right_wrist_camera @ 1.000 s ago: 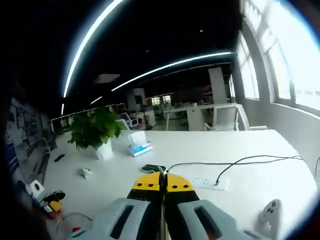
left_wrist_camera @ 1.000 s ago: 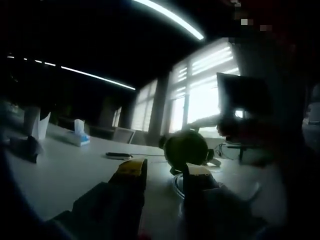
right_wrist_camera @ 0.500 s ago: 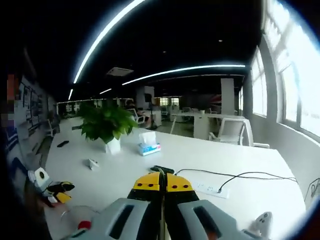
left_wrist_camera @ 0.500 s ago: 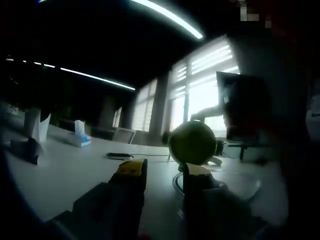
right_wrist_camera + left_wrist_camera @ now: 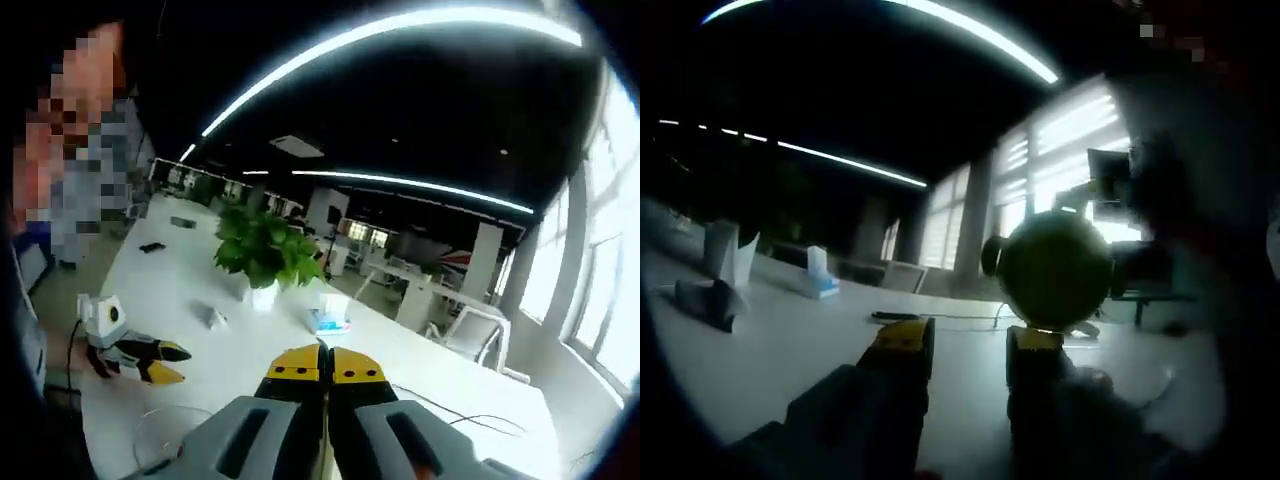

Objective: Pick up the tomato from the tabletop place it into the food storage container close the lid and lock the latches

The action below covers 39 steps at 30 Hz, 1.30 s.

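Observation:
In the left gripper view my left gripper (image 5: 968, 338) stands open over the white table (image 5: 770, 350), with nothing between its yellow-tipped jaws. A dark round shape (image 5: 1055, 270), backlit by the windows, hangs just above the right jaw's tip; I cannot tell what it is. My right gripper (image 5: 325, 362) is shut, its jaws pressed together with nothing between them. Low on the left of the right gripper view, the left gripper (image 5: 178, 362) lies near the table with its jaws apart. A faint clear container outline (image 5: 170, 435) sits on the table below it.
A potted plant (image 5: 262, 250), a tissue box (image 5: 328, 320), a small white object (image 5: 215, 318) and a cable (image 5: 455, 415) are on the long white table. A dark crumpled thing (image 5: 708, 300) and a flat dark object (image 5: 898, 317) lie farther out. A person stands at the left (image 5: 60, 150).
The right gripper view has swung up and leftward, bringing the left gripper and the person into view. In the left gripper view the round shape has risen and grown larger.

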Available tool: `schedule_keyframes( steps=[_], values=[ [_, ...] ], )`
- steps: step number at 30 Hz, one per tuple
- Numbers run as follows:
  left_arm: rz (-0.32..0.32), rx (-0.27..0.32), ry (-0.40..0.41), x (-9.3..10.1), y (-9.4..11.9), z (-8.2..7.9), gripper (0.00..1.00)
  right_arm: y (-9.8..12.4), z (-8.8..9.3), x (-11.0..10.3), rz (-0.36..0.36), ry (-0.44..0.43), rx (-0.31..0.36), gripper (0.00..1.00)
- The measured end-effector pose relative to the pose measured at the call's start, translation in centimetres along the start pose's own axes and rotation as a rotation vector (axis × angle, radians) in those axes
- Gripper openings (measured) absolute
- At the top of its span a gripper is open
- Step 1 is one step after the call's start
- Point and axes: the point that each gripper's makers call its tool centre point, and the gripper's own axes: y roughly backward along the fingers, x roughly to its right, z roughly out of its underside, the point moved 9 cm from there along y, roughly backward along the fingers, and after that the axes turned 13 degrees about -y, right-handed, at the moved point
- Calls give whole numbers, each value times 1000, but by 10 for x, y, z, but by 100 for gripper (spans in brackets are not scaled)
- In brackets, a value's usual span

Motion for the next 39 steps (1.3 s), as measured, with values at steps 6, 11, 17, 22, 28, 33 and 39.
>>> schedule_keyframes(
  steps=[6,11,17,22,28,33,39],
  values=[
    [-37,15,-2,-5,3,-2,23,9,3,-29,-17,46,10,0],
    [-52,24,-5,-7,4,-4,23,14,11,-54,-29,189,34,0],
    [-84,18,-6,-12,5,-3,23,27,20,-86,-27,345,77,0],
    [-86,56,8,-13,8,-9,23,34,28,-101,-38,388,77,0],
    [-98,67,53,-17,14,-12,28,36,30,-105,-50,420,95,0],
    [33,18,108,-5,26,-9,26,33,36,-110,-52,497,110,0],
    [233,21,21,20,42,-23,29,32,17,-99,-61,524,102,0]
  ],
)
